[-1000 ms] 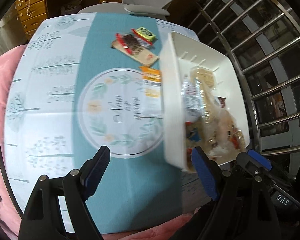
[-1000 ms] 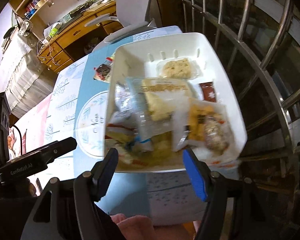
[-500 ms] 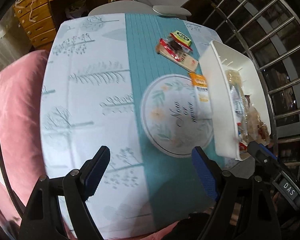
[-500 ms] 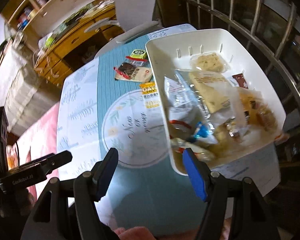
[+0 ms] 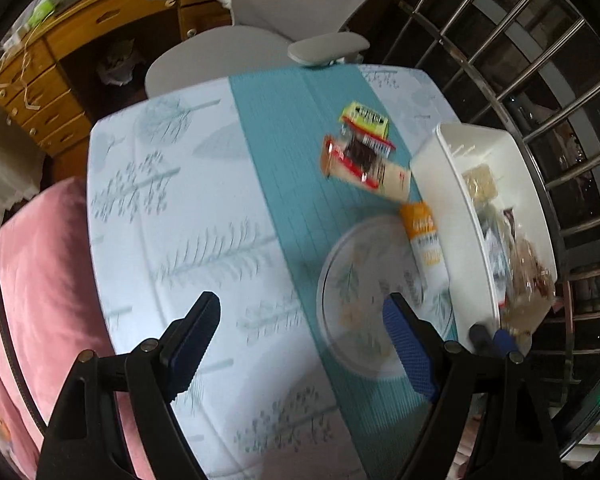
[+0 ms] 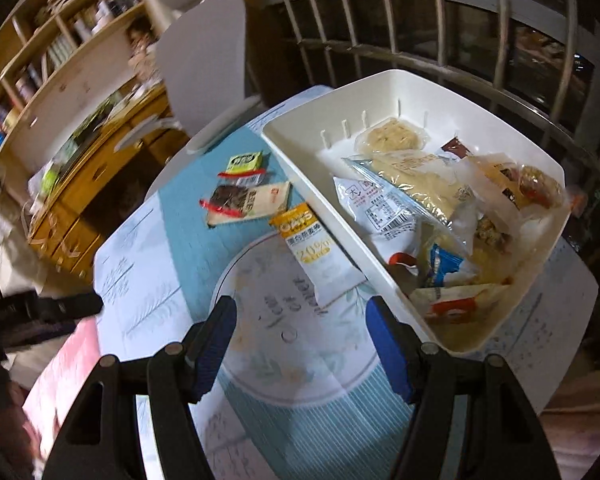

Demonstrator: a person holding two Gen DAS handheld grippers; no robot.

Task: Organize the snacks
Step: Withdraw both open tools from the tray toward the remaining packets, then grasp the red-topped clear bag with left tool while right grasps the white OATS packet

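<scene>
Snacks are filling the white bin [image 6: 440, 92] that is sitting on the tablecloth [image 5: 172, 216]. Beside the bin's left wall an oats packet [image 6: 306, 240] is lying, with three more packets [image 6: 244, 194] beyond it. Both the left gripper [image 5: 304, 344] and right gripper [image 6: 300, 346] are hovering wide open, holding nothing.

Both cams sit behind their own fingers and look down at the table [image 5: 172, 216] from fairly high up. The left wrist view hangs over the near-left part, facing the grey chair [image 5: 236, 40] at the far end, with the white bin [image 5: 466, 240] squeezed along its right edge. The right wrist view is closer to that bin [image 6: 332, 200] (it fills the right half). Shared: the loose snack packets [image 5: 360, 156] [image 6: 244, 200], round print and window bars.
</scene>
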